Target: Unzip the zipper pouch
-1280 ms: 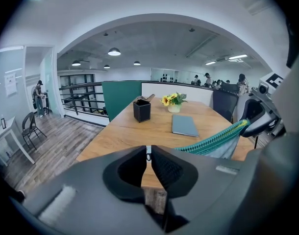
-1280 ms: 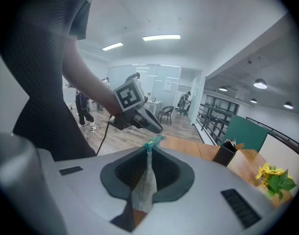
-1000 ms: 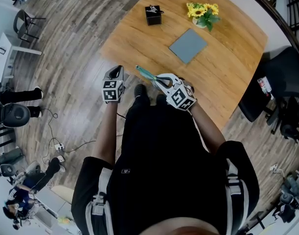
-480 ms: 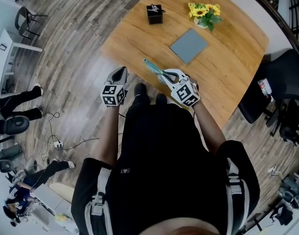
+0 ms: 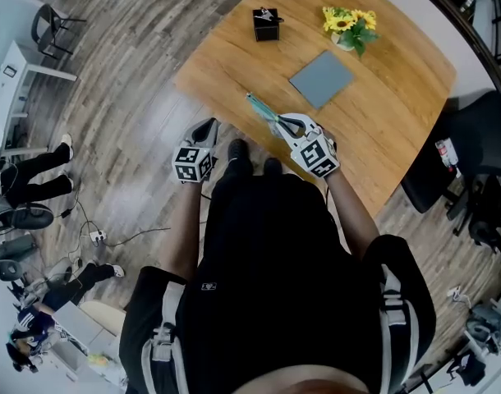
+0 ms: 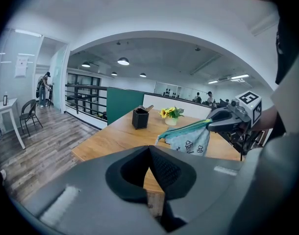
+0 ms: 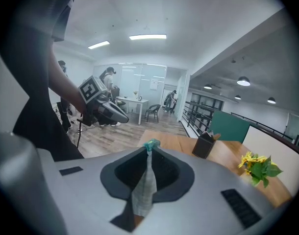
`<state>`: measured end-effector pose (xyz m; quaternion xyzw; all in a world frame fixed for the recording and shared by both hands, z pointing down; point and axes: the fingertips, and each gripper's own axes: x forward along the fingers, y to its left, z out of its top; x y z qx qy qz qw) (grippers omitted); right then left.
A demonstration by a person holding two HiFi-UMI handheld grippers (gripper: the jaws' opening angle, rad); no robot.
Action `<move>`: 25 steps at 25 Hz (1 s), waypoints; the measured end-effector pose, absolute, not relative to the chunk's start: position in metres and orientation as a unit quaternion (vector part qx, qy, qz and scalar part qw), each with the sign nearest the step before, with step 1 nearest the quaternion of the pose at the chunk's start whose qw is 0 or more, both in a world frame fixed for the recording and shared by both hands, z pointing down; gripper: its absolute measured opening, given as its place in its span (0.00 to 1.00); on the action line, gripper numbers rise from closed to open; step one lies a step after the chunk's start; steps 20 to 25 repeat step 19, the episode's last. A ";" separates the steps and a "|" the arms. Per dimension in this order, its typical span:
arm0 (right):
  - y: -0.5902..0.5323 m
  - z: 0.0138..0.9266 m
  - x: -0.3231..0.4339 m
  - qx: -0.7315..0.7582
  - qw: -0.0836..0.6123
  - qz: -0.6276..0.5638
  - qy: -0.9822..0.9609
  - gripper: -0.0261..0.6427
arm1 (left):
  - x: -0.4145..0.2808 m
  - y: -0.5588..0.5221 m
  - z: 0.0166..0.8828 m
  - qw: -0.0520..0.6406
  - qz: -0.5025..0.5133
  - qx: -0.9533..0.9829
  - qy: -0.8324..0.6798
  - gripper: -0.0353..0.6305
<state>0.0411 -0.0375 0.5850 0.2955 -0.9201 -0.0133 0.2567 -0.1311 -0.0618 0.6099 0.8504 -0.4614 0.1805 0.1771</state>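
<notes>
Found the left gripper (image 6: pixel 149 153) shut, pads together with nothing between them; noted it standing well apart from the pouch, off the near edge of the table (image 5: pixel 382 72). Found the zipper pouch (image 6: pixel 188 138) clear of the table top, held in the air to the right of those empty jaws; observed the teal zip (image 6: pixel 181 129) running along its upper edge and the printed cloth hanging slack below. Found the right gripper (image 7: pixel 149 148) closed narrowly on one end of the pouch, cloth pinched between the pads and the zip end projecting just beyond the tips. Judged the pouch light, soft and limp; expected folding or swinging under any pull, not breakage. Judged the cloth grip adequate as an anchor only; recommended taking the slider tab with the free jaws, cloth drawn taut against the pull. Could not locate the slider tab in any view; could not confirm whether the zip was shut.
</notes>
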 end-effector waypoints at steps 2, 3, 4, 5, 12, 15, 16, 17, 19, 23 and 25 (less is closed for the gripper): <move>-0.040 0.584 0.042 0.297 0.255 -0.012 -0.920 0.09 | -0.132 -0.062 0.610 0.179 0.181 0.849 -0.463 0.06; -0.041 0.583 0.042 0.297 0.255 -0.012 -0.920 0.09 | -0.132 -0.062 0.610 0.179 0.181 0.849 -0.463 0.06; -0.042 0.582 0.042 0.298 0.254 -0.012 -0.920 0.09 | -0.131 -0.062 0.609 0.179 0.180 0.849 -0.463 0.06; -0.044 0.582 0.043 0.299 0.253 -0.011 -0.920 0.09 | -0.130 -0.062 0.609 0.178 0.179 0.850 -0.462 0.06; -0.053 0.582 0.049 0.312 0.248 -0.004 -0.917 0.09 | -0.118 -0.065 0.613 0.184 0.178 0.855 -0.451 0.06; -0.058 0.583 0.051 0.316 0.248 -0.001 -0.916 0.09 | -0.114 -0.068 0.615 0.186 0.181 0.856 -0.447 0.06; -0.059 0.584 0.053 0.317 0.250 0.000 -0.915 0.09 | -0.113 -0.069 0.615 0.187 0.181 0.857 -0.446 0.06; -0.061 0.584 0.054 0.319 0.251 0.001 -0.914 0.09 | -0.113 -0.071 0.616 0.187 0.181 0.857 -0.445 0.06; -0.064 0.584 0.055 0.321 0.249 0.004 -0.914 0.09 | -0.111 -0.073 0.617 0.188 0.182 0.857 -0.444 0.06; -0.064 0.584 0.055 0.321 0.249 0.004 -0.914 0.09 | -0.111 -0.073 0.617 0.188 0.182 0.857 -0.444 0.06; -0.064 0.584 0.055 0.321 0.249 0.004 -0.914 0.09 | -0.111 -0.073 0.617 0.188 0.182 0.857 -0.444 0.06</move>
